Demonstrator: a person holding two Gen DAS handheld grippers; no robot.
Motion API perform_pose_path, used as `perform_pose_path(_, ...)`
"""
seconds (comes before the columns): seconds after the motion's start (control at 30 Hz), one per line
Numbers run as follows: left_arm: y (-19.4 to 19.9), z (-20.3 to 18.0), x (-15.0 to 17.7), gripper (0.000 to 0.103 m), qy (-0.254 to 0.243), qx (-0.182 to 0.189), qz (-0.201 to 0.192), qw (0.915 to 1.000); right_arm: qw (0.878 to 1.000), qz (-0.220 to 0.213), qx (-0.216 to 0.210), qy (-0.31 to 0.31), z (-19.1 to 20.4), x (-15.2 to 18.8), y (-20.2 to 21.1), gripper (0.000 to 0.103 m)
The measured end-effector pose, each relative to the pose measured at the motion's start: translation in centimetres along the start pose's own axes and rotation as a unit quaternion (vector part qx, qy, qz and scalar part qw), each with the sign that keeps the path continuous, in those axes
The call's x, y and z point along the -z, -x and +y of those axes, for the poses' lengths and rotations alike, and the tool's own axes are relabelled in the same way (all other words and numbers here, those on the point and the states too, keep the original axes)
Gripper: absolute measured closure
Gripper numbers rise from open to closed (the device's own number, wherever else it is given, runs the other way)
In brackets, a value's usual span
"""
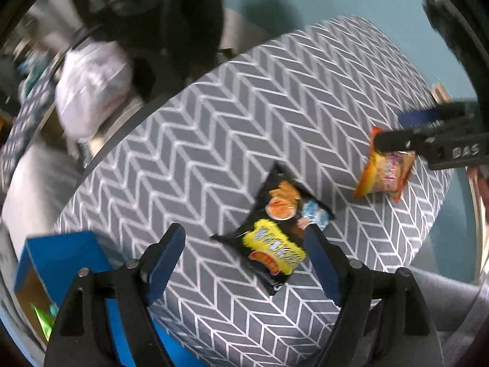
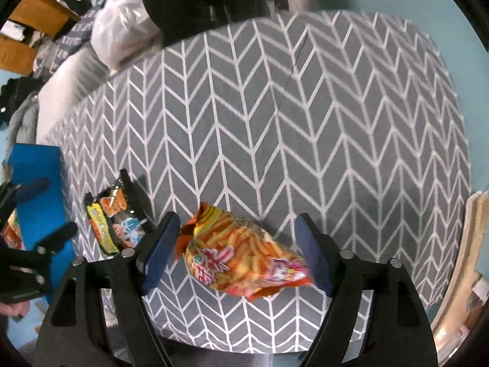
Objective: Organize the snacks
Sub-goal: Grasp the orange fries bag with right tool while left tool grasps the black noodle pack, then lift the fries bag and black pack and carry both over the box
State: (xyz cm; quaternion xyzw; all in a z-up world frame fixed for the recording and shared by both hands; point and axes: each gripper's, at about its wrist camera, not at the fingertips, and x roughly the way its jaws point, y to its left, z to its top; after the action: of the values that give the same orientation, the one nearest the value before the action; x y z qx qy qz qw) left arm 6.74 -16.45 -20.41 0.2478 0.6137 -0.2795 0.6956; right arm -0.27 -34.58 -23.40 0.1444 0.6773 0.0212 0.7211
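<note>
While both tools point down over the patterned top, the left hand-held gripper (image 1: 244,253) stands wide apart, its black plastic arms ending in ribbed blue pads, and a black snack packet (image 1: 273,232) lies flat between them without either pad pressing on it. That packet is a glossy, crinkled foil pouch with a yellow label and pictures of orange crisps, one corner touching or lying under the right-hand pad. The right hand-held gripper (image 2: 237,252) is likewise spread, with an orange snack packet (image 2: 244,255) between its blue pads; the puffy, shiny bag is printed with thin fried sticks, and its crimped end reaches the right pad, though I cannot tell whether it is pressed there. Both packets rest well apart on the surface (image 2: 305,122), a rounded rectangular top covered in grey woven cloth with a white herringbone line pattern. Just beside its edge stands a blue box (image 1: 58,253) with a brown cardboard inside, holding something green and something orange. Beyond the far edge lies a crumpled white plastic bag (image 2: 122,30), and the floor around is pale blue.
</note>
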Motion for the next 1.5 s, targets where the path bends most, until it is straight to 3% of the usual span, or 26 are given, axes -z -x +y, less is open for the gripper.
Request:
perform_pose_path(0.13,-0.7,-1.6,-0.4,0.022,-0.048,0.010,0.016,0.9987,0.999,-0.005,-0.009,0.046,0.3,1.1,2.3,0.022)
perform_pose_path(0.23,-1.5,-2.0,-0.6,0.022,-0.066,0.017,0.030,0.9972,0.994,0.000,0.006,0.107,1.2,2.1,3.5,0.022)
perform_pose_path(0.4,-2.5,-2.8,-0.2,0.021,-0.071,0.045,0.054,0.9950,0.981,0.023,0.032,0.192,3.0,3.5,2.8,0.022)
perform_pose_path(0.53,-3.8,-3.5,0.3,0.015,-0.072,0.056,0.070,0.9934,0.974,0.039,0.043,0.218,3.6,4.0,1.7,0.022)
perform_pose_path(0.8,-6.3,-6.6,1.3,0.014,-0.122,-0.017,0.068,0.9901,0.965,0.070,0.053,0.248,4.7,3.5,-1.5,0.022)
perform_pose_path(1.07,-8.9,-6.5,1.7,0.014,-0.067,-0.005,0.086,0.9941,0.965,0.079,0.061,0.244,5.8,3.4,-5.0,0.022)
perform_pose_path(1.2,-8.2,-4.6,2.1,0.027,-0.032,-0.001,0.069,0.9971,0.969,0.075,0.053,0.228,6.4,3.7,-6.7,0.023)
perform_pose_path(1.3,-7.9,-3.6,2.2,0.032,-0.014,0.001,0.066,0.9977,0.975,0.073,0.042,0.208,5.6,3.8,-7.4,0.035)
perform_pose_path(1.5,-6.5,-2.5,3.3,0.034,0.020,-0.011,0.044,0.9988,0.985,0.046,0.027,0.162,4.6,3.6,-7.5,0.048)
